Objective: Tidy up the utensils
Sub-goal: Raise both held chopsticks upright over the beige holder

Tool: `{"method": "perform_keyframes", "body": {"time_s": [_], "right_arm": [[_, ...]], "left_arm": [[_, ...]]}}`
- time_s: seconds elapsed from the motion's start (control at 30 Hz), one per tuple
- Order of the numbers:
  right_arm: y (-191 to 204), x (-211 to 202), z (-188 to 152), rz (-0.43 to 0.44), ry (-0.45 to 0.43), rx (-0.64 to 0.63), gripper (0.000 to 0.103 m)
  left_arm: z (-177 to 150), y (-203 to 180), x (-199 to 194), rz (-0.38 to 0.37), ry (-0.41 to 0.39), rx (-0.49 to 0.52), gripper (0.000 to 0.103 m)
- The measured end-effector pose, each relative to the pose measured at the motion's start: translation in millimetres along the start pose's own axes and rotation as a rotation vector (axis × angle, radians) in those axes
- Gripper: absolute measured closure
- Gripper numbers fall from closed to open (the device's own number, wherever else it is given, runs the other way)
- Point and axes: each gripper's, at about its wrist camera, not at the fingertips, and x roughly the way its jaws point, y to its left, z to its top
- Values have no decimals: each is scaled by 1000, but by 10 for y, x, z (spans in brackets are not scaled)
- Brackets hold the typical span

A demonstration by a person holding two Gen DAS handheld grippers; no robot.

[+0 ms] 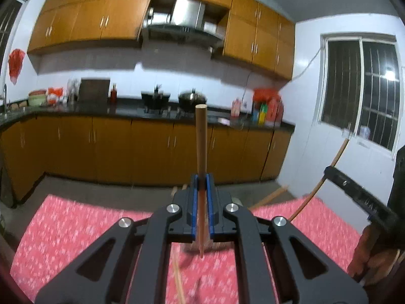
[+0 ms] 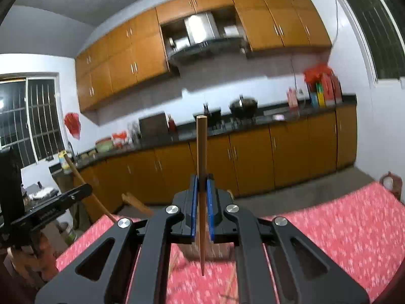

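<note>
Kitchen cabinets and a dark counter fill the background beyond my red floral tabletop (image 1: 76, 223). I have a wooden chopstick (image 1: 201, 136) clamped in the left gripper (image 1: 201, 190) and another chopstick (image 2: 201, 147) clamped in the right gripper (image 2: 201, 190), both lifted above the cloth. Sorting seems barely begun: loose sticks (image 1: 178, 281) lie blurred below. Both grippers point roughly level toward the cabinets.

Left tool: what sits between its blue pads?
A wooden chopstick, clamped between the left tool's blue pads, shown in the left wrist view.
</note>
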Motion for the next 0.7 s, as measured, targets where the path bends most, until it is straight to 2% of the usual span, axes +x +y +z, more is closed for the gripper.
{"method": "perform_keyframes", "body": {"time_s": [0.17,0.27,0.47,0.7], "right_arm": [[79,214,141,-35,-117,-5,95],[95,358,93,-84,-147,-28,95],[54,741,-137,-113,-97,-33,95],[-2,865,-274,-85,-18,-6,95]], "left_arm": [[213,-90,218,30,-74,-39,95],[252,-83,390,55,-96,-62,95],[170,-59,634,87,-149,-64,95],[-18,-79,877,69,-84,-53,95]]}}
